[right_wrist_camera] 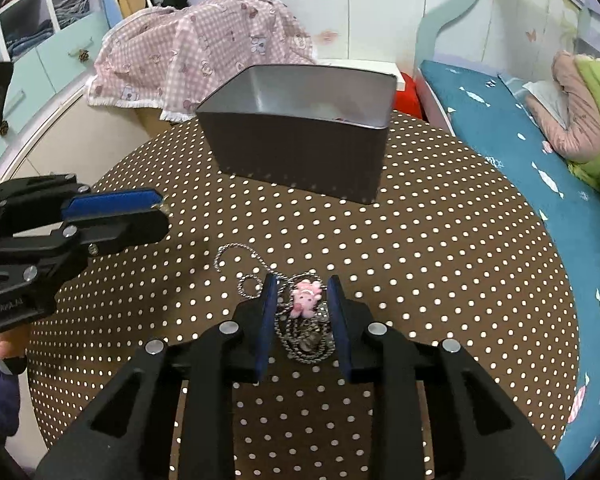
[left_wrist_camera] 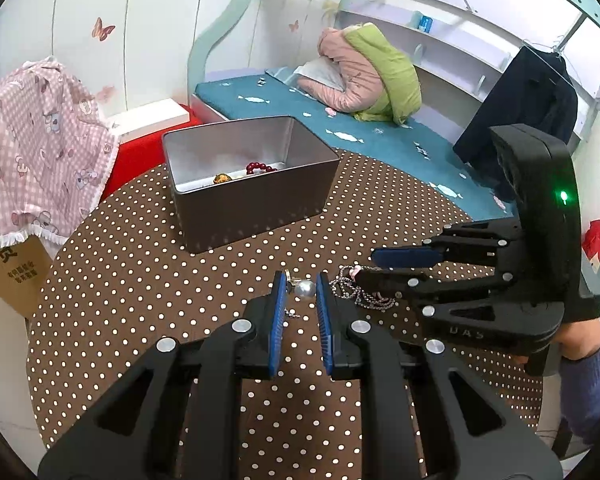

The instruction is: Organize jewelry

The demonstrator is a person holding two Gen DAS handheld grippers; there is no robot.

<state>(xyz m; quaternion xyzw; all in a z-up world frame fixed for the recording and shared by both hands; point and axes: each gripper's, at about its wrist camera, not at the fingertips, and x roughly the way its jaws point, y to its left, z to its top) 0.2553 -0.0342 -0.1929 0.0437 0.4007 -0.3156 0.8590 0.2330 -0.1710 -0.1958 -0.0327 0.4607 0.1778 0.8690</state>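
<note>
Left gripper (left_wrist_camera: 301, 286): my jaws clamped on a pearl pendant (left_wrist_camera: 304, 289).
Right gripper (right_wrist_camera: 302, 292): my jaws apart, straddling the chain (right_wrist_camera: 300, 344) heaped on the table (right_wrist_camera: 440, 260).
Tin (left_wrist_camera: 256, 196): beyond, beads (left_wrist_camera: 260, 168) inside.

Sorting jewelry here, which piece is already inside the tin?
The red bead bracelet, lying inside the tin beside a gold piece; the pearl and chain remain on the table.
</note>
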